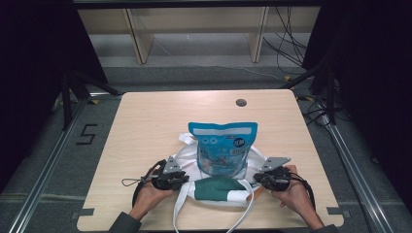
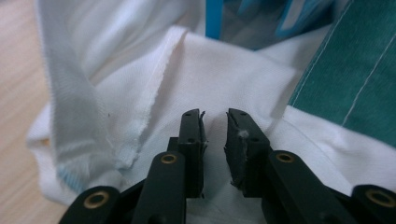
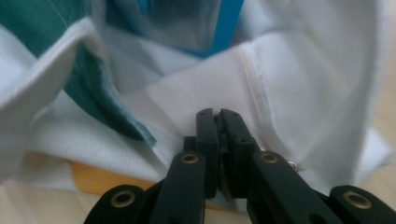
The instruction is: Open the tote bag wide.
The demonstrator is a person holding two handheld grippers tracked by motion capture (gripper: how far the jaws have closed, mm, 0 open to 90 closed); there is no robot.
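Right tongs (image 3: pixel 218 114) clenched, left tongs (image 2: pixel 215 116) slightly parted — white bag (image 1: pixel 187 158) holds blue pouch (image 1: pixel 222 148).

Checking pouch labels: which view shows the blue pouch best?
High view: the whole blue pouch stands in the white cloth bag, front print visible. Both gripper views catch just blurred slivers of its blue edge behind the cloth.
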